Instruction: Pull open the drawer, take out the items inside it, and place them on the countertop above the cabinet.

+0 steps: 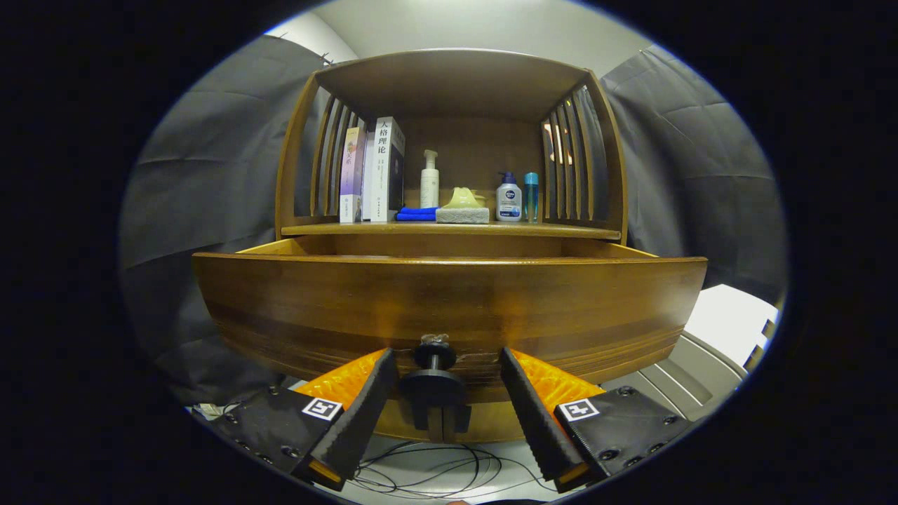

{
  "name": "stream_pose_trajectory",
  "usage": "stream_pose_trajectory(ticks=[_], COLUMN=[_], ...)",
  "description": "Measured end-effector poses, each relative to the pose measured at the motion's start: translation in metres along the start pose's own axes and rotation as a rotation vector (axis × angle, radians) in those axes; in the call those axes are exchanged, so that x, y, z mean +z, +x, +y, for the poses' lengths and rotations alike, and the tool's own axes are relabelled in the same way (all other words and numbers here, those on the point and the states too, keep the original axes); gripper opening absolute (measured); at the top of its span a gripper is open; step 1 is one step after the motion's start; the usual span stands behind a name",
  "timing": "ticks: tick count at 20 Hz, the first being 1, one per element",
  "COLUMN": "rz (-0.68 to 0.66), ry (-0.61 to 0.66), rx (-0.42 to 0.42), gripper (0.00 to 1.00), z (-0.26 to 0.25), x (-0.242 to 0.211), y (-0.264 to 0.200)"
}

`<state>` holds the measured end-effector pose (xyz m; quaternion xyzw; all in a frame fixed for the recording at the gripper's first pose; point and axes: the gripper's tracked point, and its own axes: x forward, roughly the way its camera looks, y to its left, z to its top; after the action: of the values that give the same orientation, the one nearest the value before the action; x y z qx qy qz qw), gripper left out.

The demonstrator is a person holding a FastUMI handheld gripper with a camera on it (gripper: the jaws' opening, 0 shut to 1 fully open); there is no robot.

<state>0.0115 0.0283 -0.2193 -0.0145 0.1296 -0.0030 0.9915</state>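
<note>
- Drawer: we find it just ahead of the fingers, its wooden front pulled partway out from under the countertop. We see the rims of both side walls, but the front hides the inside, so we cannot tell what lies in it.
- Knob: a dark round pull low on the drawer front, standing between our two fingers with a gap on each side.
- Gripper: we hold it with the fingers apart, tips near the drawer front, neither pressing on the knob.
- Step in hand, as we judge it: opening the drawer. To do it well we would centre on the knob, close on its stem and pull straight back and level, so the drawer does not bind; or, if it is open enough, rise over the front to look inside.
- Countertop: already carries books, a white pump bottle, a blue cloth, a sponge and two more bottles; bare wood near its front edge looks best for setting things down.
- Surroundings: cables below the drawer.
</note>
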Motion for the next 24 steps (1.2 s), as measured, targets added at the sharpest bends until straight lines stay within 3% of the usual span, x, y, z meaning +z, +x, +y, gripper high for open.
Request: stream_pose_trajectory(ticks=[24], rz=[0.081], ry=[0.027], rx=[-0.025], gripper=[0.97], z=[0.004], x=[0.029], y=[0.114])
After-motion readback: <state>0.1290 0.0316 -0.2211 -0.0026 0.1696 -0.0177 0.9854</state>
